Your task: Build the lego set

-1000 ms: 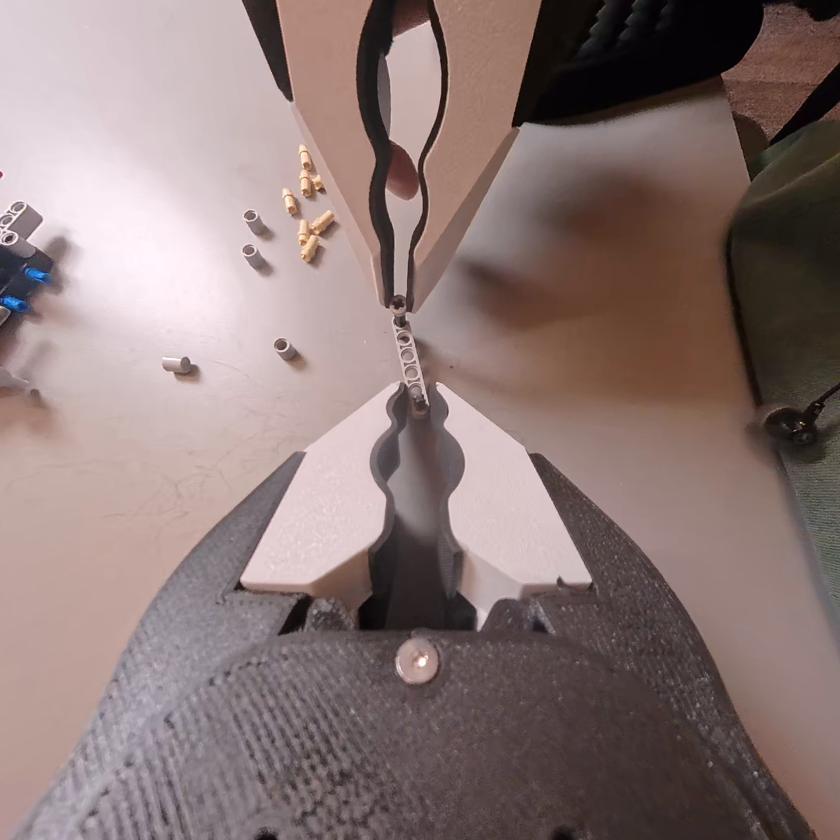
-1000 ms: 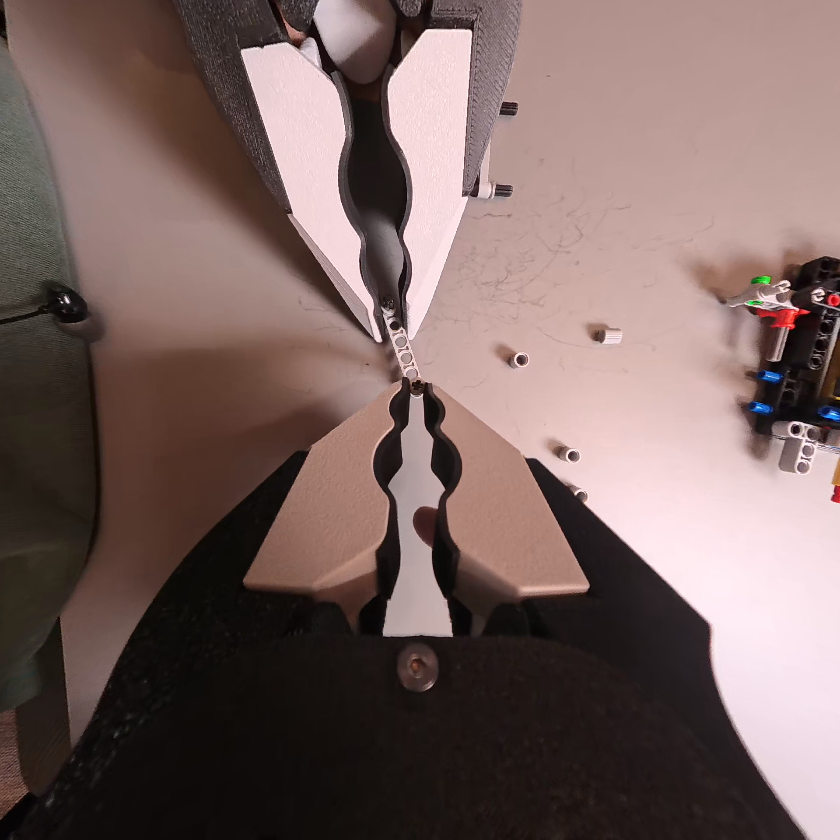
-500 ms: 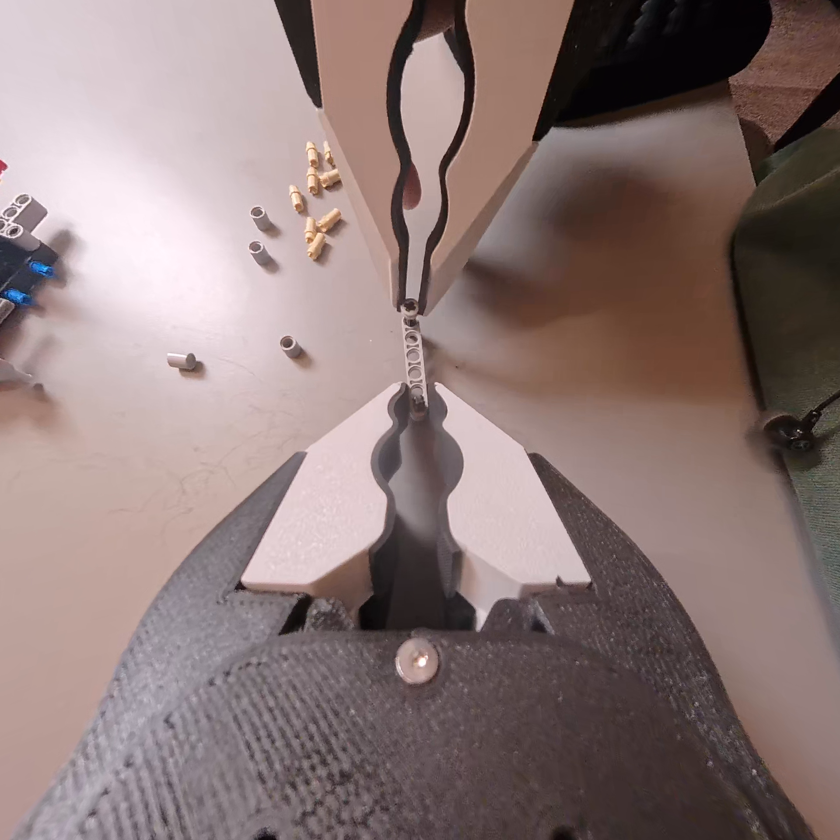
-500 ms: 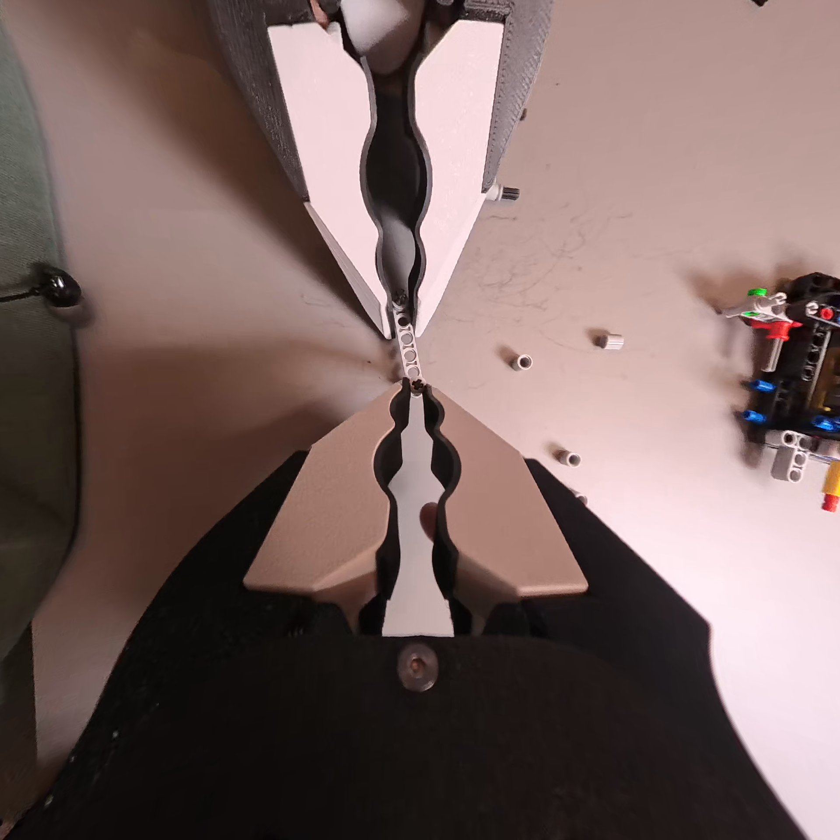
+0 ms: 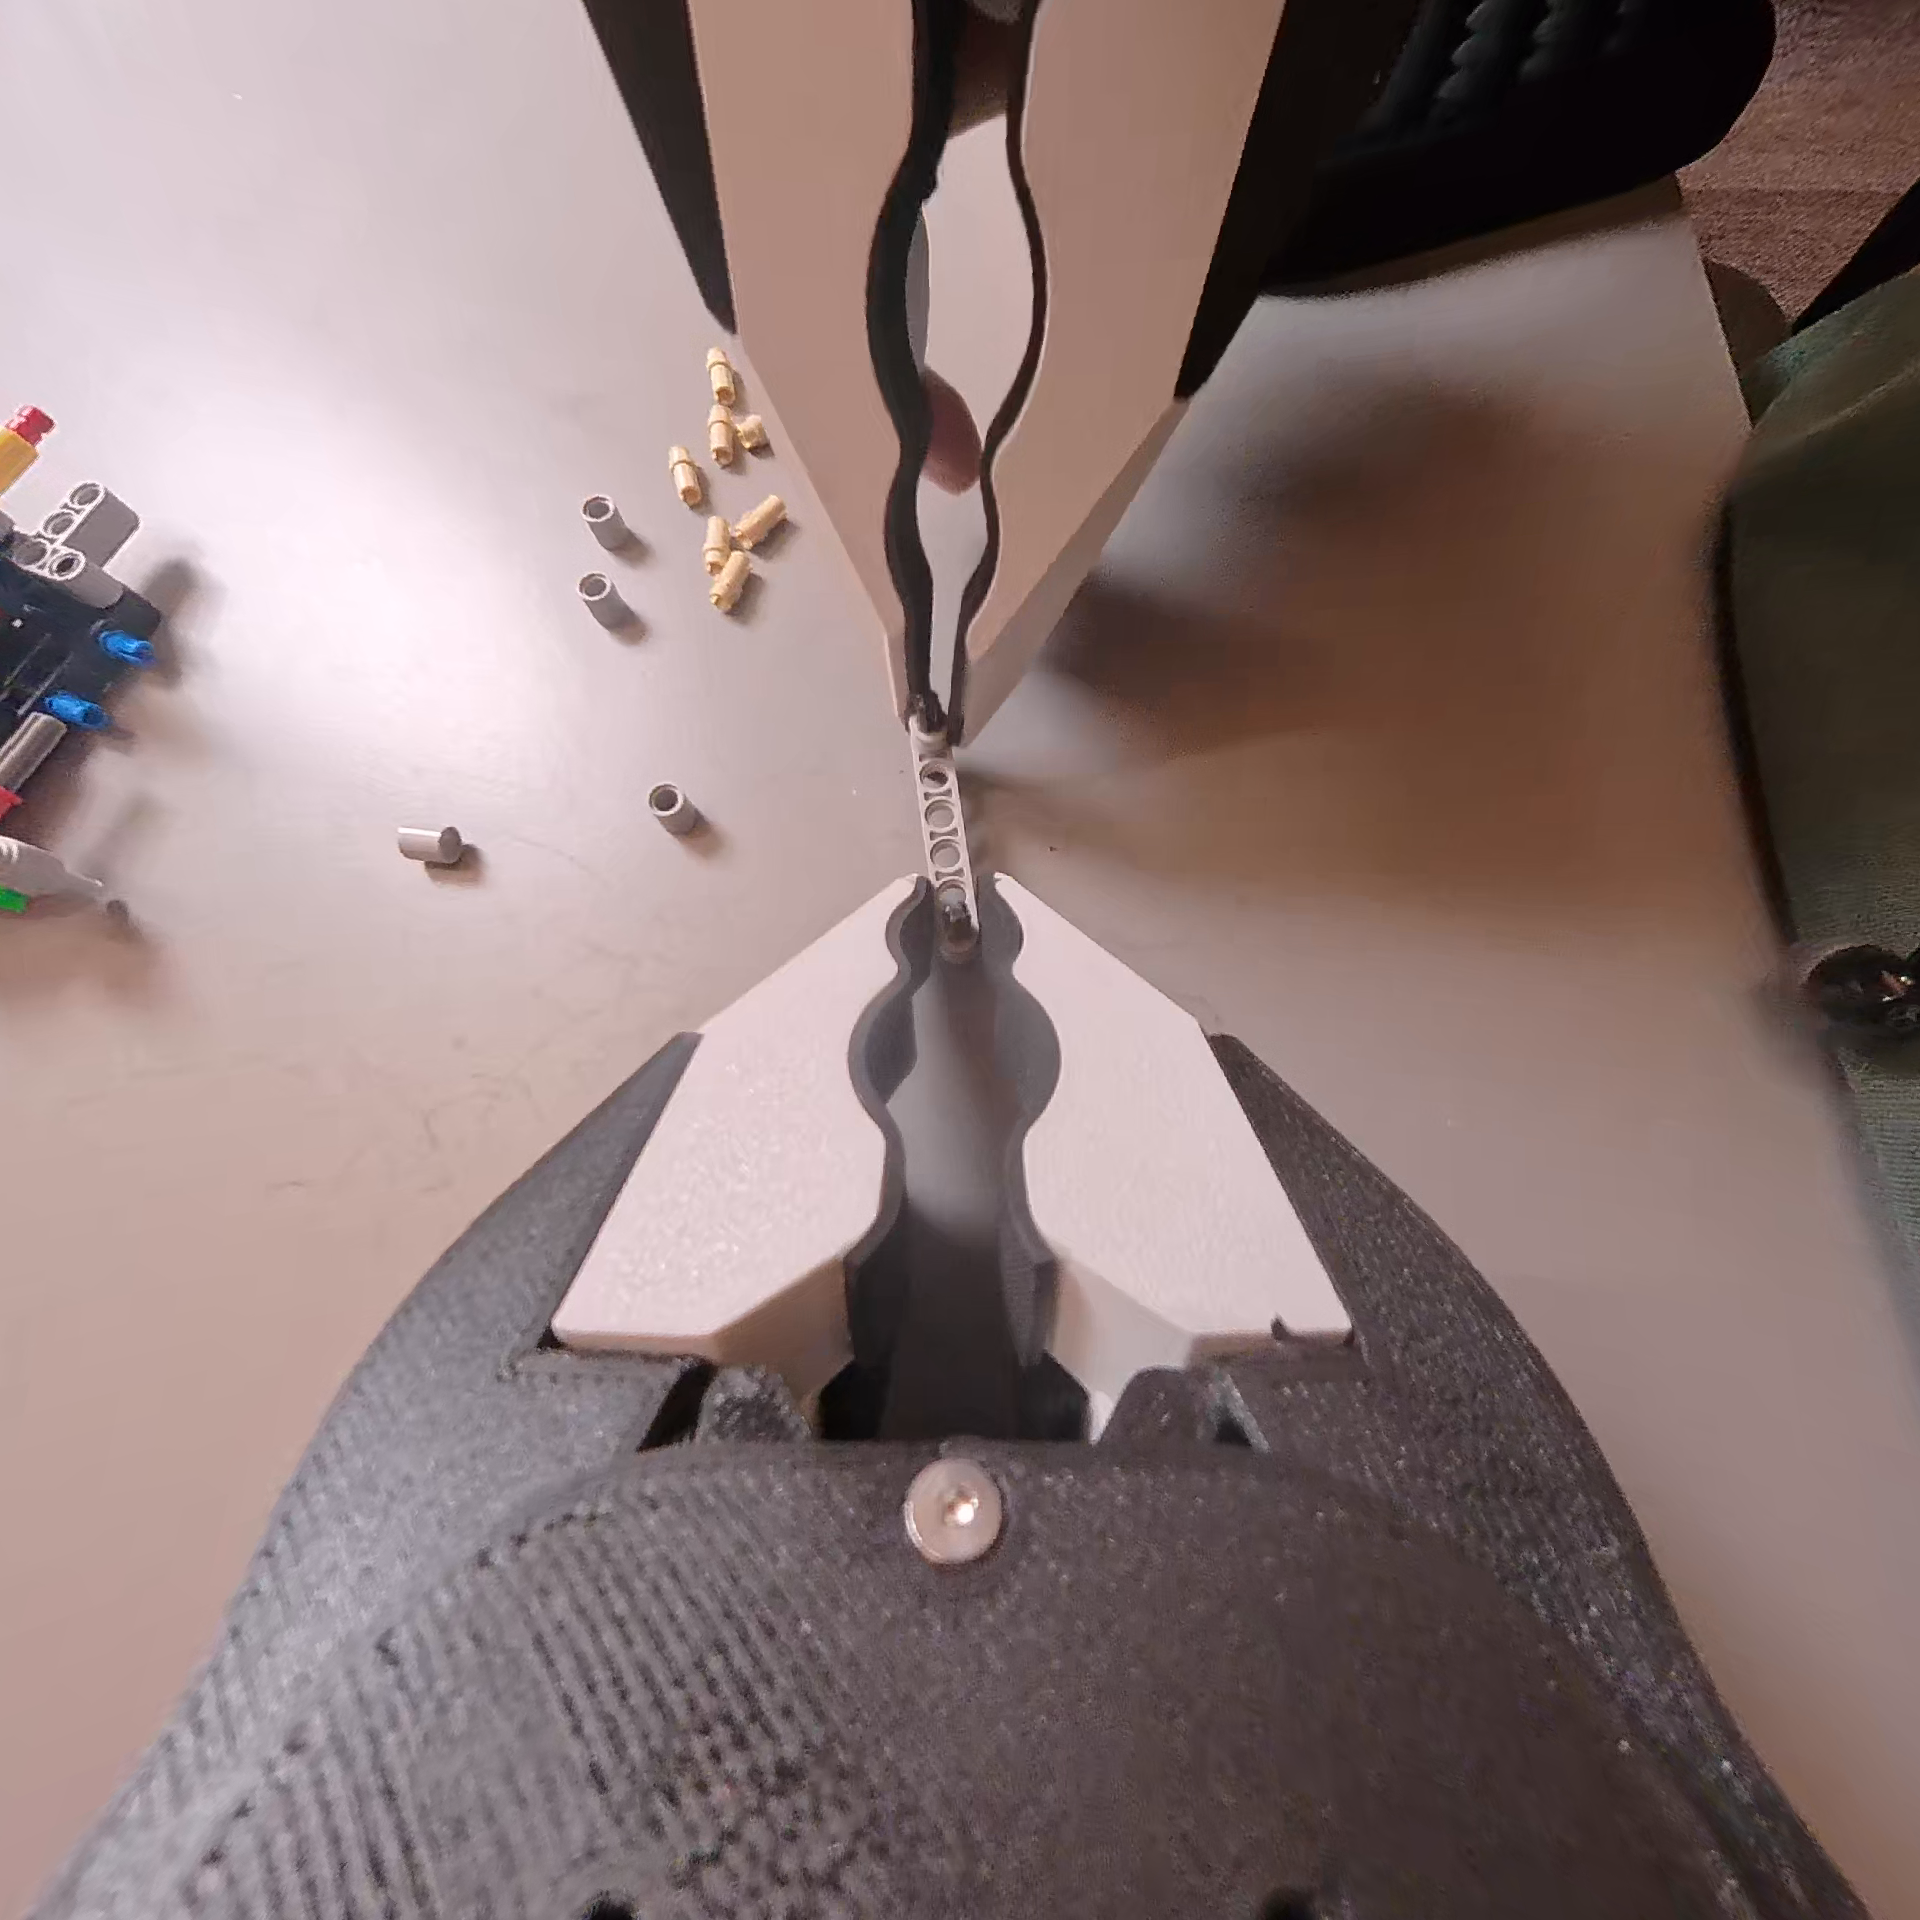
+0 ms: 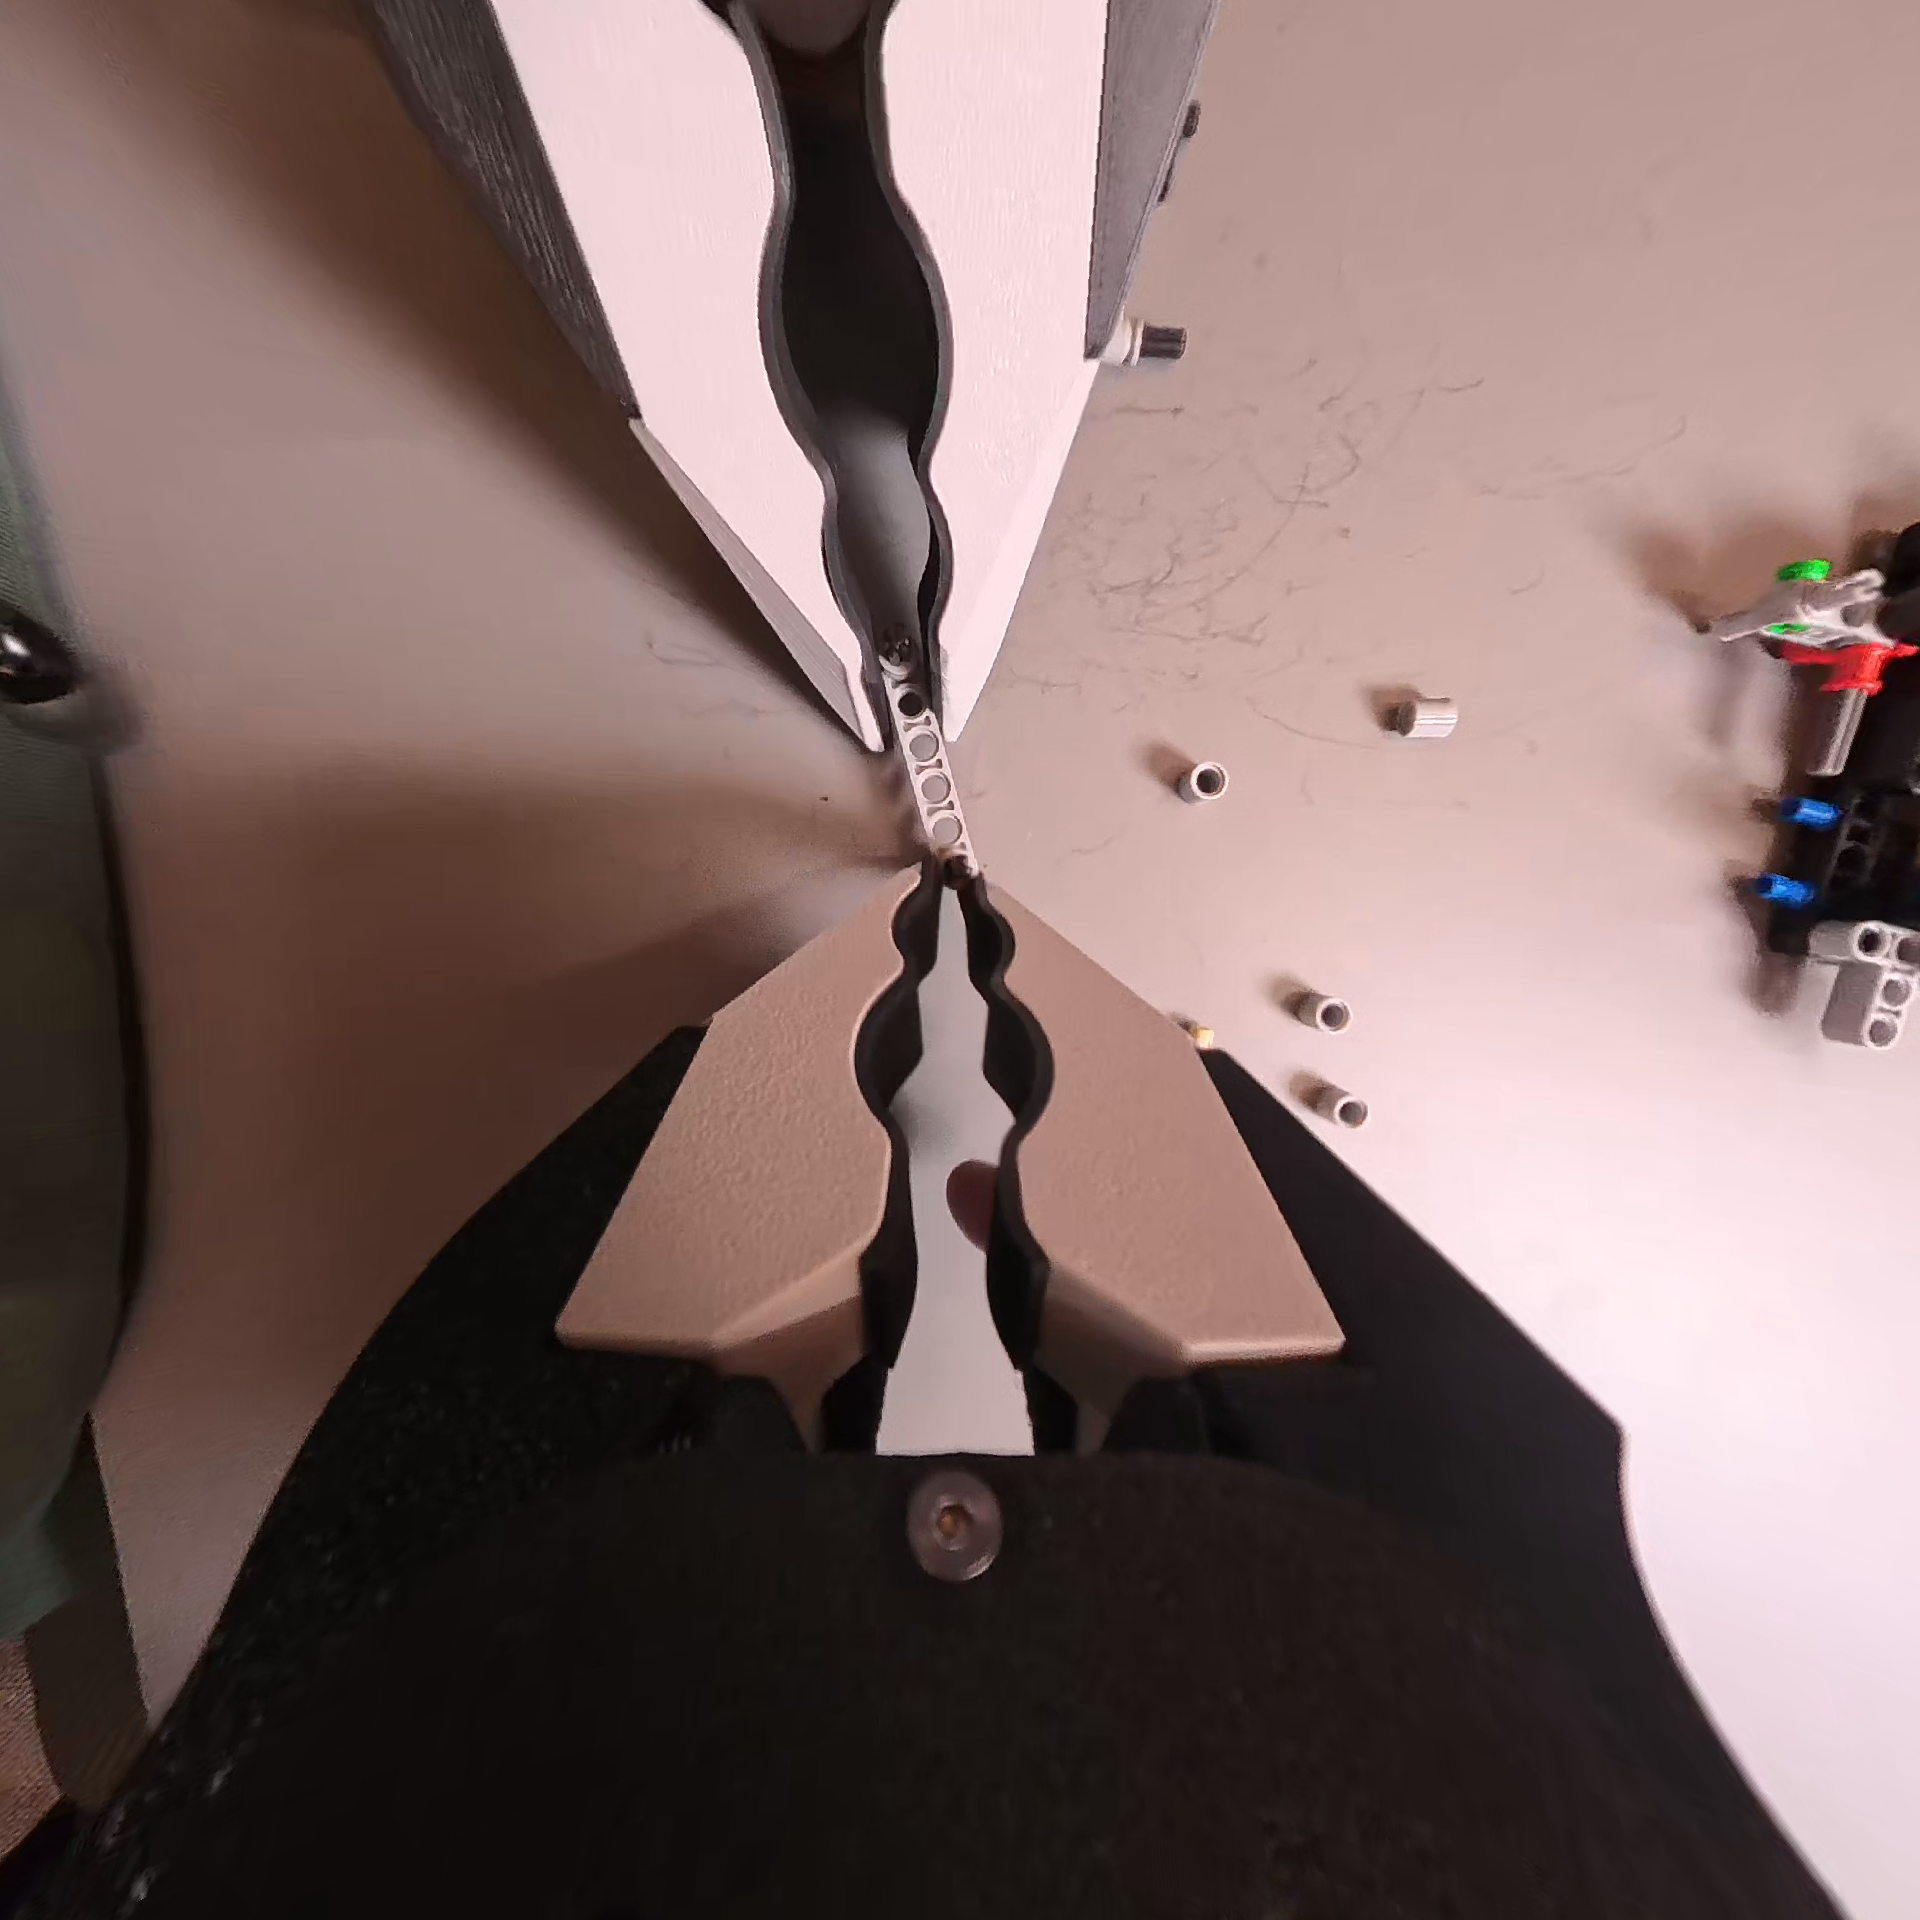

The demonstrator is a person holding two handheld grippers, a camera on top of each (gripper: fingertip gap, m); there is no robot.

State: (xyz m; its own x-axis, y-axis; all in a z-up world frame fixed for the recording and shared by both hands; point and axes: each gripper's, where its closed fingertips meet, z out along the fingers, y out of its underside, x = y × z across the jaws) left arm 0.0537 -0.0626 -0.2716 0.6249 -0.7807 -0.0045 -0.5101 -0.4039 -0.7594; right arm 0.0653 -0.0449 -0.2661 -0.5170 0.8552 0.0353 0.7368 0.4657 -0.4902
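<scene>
While both grippers meet tip to tip above the desk (image 5: 312, 260):
Beam: a thin grey lego beam (image 5: 943, 821) with holes spans between them, off the surface.
Left gripper (image 5: 958, 914): clenched on the beam's near end.
Right gripper (image 6: 954, 878): clenched on the other end.
Left view only: tan pins (image 5: 727, 473).
Both views: grey bushes (image 6: 1205, 779), the black lego model (image 6: 1849, 821).
Edge: green fabric (image 5: 1829, 675) at the desk's side; bare surface surrounds the beam.
</scene>
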